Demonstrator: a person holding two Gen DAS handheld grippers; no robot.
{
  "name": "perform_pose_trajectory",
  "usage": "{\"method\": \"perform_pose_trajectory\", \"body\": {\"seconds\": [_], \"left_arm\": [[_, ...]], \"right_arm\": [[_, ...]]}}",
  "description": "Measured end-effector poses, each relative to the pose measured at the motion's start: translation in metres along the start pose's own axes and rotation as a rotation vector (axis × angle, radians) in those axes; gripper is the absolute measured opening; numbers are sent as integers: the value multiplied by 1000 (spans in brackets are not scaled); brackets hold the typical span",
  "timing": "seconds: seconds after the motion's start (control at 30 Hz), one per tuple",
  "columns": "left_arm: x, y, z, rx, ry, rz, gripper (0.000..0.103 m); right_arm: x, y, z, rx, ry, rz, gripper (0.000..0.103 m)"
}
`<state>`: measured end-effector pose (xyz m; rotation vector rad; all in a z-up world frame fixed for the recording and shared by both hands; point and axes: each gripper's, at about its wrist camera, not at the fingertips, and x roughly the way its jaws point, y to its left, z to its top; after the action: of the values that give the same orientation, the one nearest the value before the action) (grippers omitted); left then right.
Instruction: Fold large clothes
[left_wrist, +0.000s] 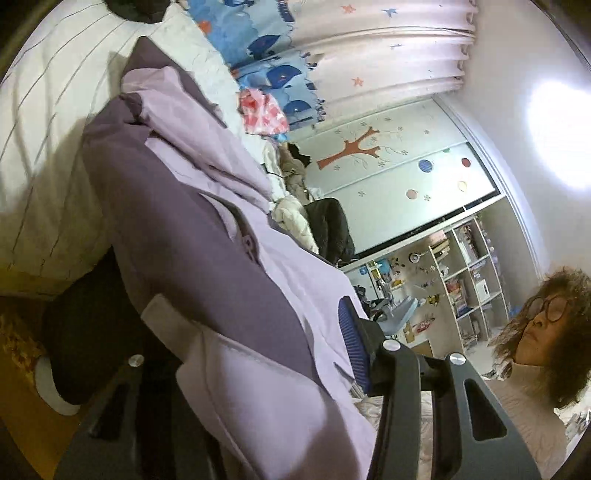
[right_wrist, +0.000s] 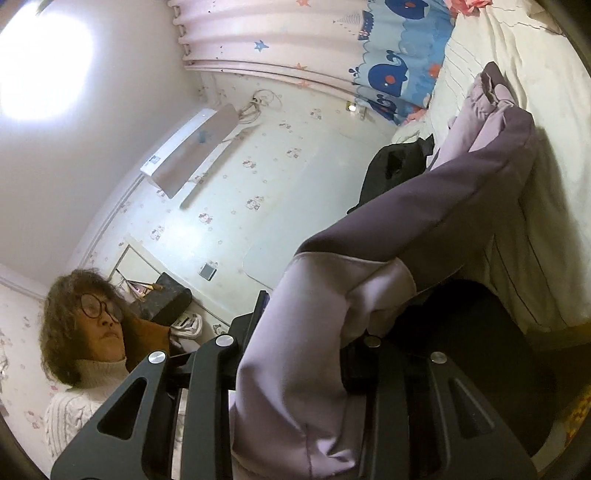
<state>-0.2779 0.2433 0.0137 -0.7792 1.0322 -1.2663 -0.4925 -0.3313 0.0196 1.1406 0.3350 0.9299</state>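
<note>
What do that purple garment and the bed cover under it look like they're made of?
Purple garment: looks like smooth woven cloth, matt, dark outside with a paler lilac lining; it drapes in soft folds. Bed cover: seemingly cream cotton-like fabric with thin dark stripes, lightly creased. The exact fibres cannot be told.

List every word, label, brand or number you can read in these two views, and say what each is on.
None can be read.
Sticker on the air conditioner: too small and blurred.
Book spines and boxes on the shelves: too small.
Curtain and wardrobe door: pictures only, no lettering.
</note>
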Motion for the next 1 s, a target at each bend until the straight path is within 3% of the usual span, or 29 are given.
{"method": "perform_pose_trajectory", "body": {"seconds": [0.13,0.27,0.5,0.63,0.83,1.0], "left_arm": [[0,33,-7,-95,-14,24,47],[-3,24,8,-70,-59,0,47],[-6,-14,77,2,-202,-26,47],[-5,-14,127,0,-286,-53,47],[15,8,220,-64,-395,-13,47],[41,69,288,-194,-480,79,47]], "right_arm": [[-15,-27,-12,48,-13,2,30],[-18,-33,5,34,-29,29,30],[11,-15,73,-59,-62,89,30],[30,-21,119,-73,-95,79,30],[66,-45,209,-55,-148,-42,31],[92,-118,280,65,-239,-229,40]]}}
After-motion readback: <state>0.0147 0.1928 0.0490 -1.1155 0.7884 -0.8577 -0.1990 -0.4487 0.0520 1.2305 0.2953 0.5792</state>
